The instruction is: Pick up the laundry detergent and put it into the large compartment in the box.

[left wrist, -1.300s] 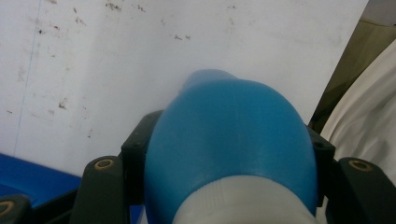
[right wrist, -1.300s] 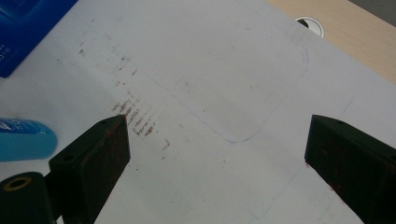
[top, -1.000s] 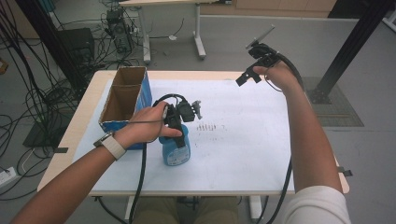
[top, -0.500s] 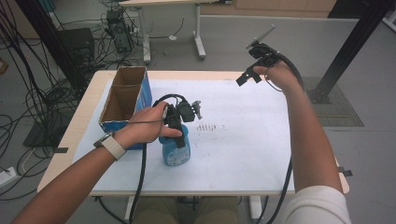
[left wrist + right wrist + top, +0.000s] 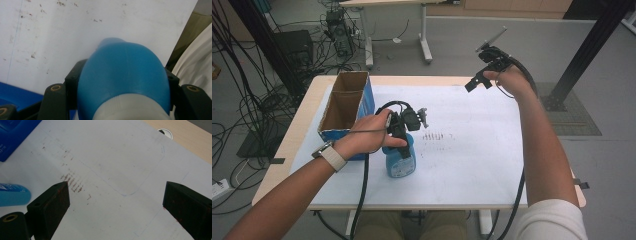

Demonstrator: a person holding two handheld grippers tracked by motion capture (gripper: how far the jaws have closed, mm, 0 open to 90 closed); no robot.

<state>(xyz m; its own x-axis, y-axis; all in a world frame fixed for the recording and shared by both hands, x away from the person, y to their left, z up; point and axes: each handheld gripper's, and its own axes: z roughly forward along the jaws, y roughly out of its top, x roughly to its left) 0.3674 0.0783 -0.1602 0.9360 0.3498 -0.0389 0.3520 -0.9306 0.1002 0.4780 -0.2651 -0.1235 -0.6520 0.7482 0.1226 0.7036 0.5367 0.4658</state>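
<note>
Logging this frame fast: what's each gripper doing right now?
Left gripper: closed on the blue bottle.
Right gripper: open, holding nothing, raised over the table's far edge.

My left gripper (image 5: 401, 131) sits clamped on the top of a blue bottle (image 5: 400, 160) standing upright on the white sheet (image 5: 472, 150) that covers the tabletop (image 5: 307, 135). Just beside it, to my left, stands an open cardboard box (image 5: 343, 107) with blue sides. My right gripper (image 5: 477, 80) hangs above the far edge, well apart.
</note>
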